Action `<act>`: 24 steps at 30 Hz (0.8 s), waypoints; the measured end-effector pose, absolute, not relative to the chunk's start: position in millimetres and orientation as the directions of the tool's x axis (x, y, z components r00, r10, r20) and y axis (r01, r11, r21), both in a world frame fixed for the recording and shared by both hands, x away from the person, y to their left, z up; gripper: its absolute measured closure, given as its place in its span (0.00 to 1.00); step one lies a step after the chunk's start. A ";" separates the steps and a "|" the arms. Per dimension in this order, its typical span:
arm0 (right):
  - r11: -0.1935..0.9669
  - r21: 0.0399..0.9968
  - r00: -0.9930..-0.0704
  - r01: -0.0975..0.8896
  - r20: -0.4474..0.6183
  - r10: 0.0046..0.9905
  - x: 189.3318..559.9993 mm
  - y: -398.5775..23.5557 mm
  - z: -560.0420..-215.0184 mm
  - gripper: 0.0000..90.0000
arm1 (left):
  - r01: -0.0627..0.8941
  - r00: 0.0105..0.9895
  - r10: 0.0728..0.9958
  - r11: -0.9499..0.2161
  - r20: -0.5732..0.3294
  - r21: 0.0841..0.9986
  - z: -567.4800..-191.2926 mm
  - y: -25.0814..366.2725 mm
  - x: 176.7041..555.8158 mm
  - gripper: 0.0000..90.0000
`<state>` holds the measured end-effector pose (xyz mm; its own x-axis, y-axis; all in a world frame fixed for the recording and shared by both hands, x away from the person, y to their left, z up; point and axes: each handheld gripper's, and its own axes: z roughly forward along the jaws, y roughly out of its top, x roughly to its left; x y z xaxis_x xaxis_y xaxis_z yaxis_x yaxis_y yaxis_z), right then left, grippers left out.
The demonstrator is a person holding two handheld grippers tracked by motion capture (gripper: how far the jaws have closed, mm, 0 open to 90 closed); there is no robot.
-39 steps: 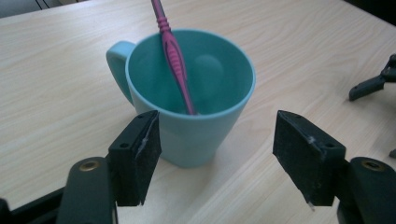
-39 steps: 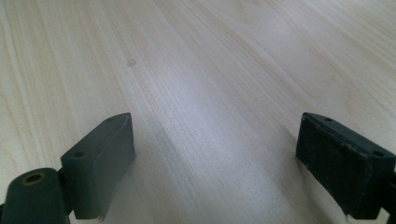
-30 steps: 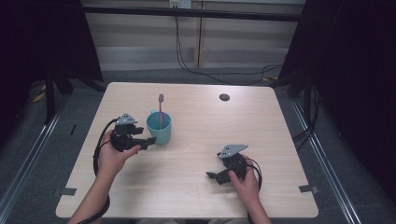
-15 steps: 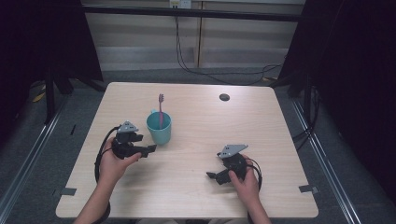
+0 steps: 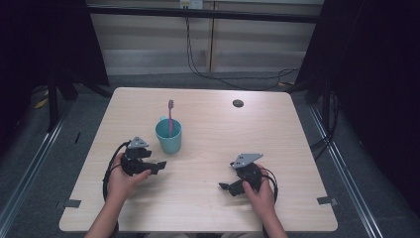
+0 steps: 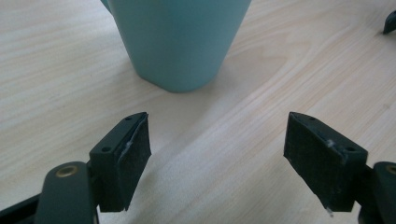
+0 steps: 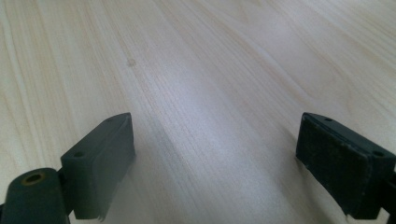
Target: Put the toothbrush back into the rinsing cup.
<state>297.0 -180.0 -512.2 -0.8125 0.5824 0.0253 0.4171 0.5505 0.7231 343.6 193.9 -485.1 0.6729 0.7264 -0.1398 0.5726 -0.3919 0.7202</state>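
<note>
Standing just ahead of left hand-held gripper (image 6: pixel 217 154), jaws just opening, nothing between: teal plastic cup (image 6: pixel 180 42) holding purple toothbrush (image 5: pixel 171 115); right hand-held gripper (image 7: pixel 215 163) resting agape on pale wooden desk (image 5: pixel 277 134).

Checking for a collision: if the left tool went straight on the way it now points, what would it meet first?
Probably the teal cup: it stands just ahead of the left tool, a little left of its centre line, jaws open and empty. Depth is hard to judge, so it might only graze the cup's side.
</note>
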 end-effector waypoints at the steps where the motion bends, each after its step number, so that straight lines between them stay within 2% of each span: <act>1: 0.551 0.723 -0.813 0.417 0.025 0.582 297.1 -180.0 -512.2 0.12 | 0.573 0.676 0.724 -0.397 -0.139 0.717 -486.6 194.0 343.3 0.25; 24: 0.550 0.723 -0.813 0.417 0.025 0.582 297.0 -180.0 -512.2 0.12 | 0.557 0.664 0.743 -0.415 -0.085 0.719 -505.8 195.3 336.5 0.23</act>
<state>297.0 -180.0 -512.2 -0.8126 0.5823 0.0255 0.4171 0.5504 0.7233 336.5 195.3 -505.8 0.6638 0.7430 -0.0851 0.5570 -0.4152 0.7193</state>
